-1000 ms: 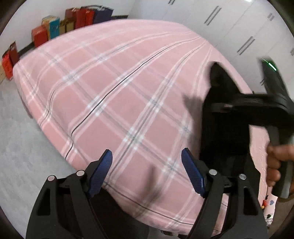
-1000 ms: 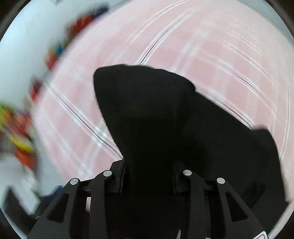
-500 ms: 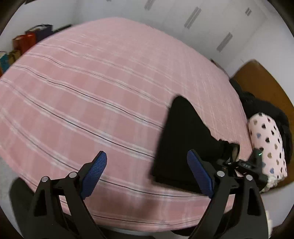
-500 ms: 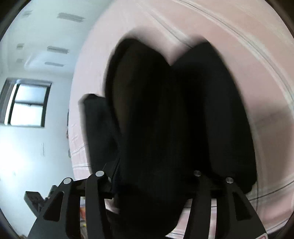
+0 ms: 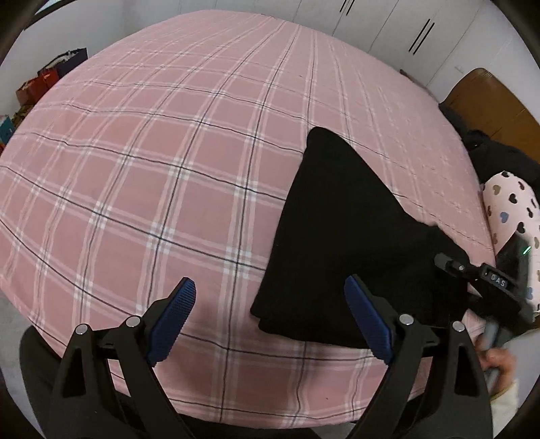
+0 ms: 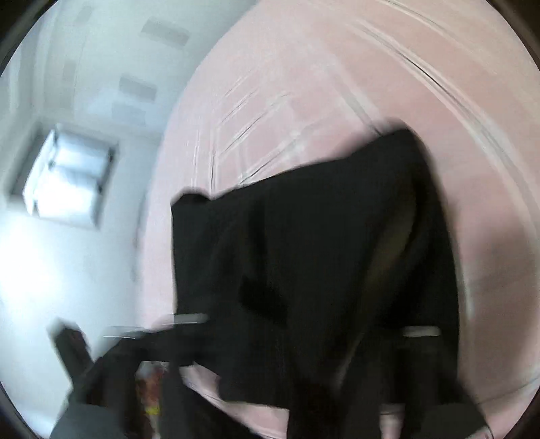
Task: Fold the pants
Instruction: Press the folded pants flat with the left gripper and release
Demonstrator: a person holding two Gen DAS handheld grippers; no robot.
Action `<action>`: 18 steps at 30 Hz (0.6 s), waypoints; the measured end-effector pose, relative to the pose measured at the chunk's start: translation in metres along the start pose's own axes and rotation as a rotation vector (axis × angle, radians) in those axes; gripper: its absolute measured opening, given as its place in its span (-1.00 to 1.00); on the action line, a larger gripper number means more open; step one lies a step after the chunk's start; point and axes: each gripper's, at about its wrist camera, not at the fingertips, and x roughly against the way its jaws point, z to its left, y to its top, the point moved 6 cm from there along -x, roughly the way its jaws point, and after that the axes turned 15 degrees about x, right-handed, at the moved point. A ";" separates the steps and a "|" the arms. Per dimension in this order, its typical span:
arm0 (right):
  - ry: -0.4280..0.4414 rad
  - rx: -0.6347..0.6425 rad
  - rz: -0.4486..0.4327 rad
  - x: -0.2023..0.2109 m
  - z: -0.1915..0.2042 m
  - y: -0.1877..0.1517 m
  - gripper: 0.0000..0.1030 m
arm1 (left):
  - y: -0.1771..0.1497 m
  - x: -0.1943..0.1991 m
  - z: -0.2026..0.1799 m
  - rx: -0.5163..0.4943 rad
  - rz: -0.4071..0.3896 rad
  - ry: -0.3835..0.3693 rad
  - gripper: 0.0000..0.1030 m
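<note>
"DAS" on right claw [image 5: 498,281]

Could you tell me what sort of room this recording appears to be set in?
Most likely a bedroom. A large bed with a pink plaid sheet fills the view, a wooden headboard stands at its far end, and white wardrobe doors line the wall behind.

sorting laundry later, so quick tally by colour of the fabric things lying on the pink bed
Black: 2, the black pants laid flat near the bed's edge, and a dark heap of clothes by the wooden headboard.
Pale pink with a heart print: 1, a soft pillow-like item beside that heap.
Total: 3, all on the pink plaid bedsheet.
</note>
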 end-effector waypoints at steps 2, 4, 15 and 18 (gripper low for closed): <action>0.064 0.119 -0.046 0.022 0.030 0.027 -0.70 | 0.006 0.003 -0.002 -0.001 -0.024 -0.004 0.70; -0.002 0.171 -0.029 0.024 0.018 0.037 -0.48 | 0.012 0.003 -0.004 -0.004 -0.040 0.002 0.71; -0.248 -0.002 0.007 0.022 -0.042 -0.011 0.44 | 0.020 -0.060 -0.007 -0.019 0.049 0.037 0.71; -0.253 -0.008 0.064 -0.018 -0.032 -0.020 0.44 | 0.015 -0.075 -0.008 0.002 0.083 0.008 0.73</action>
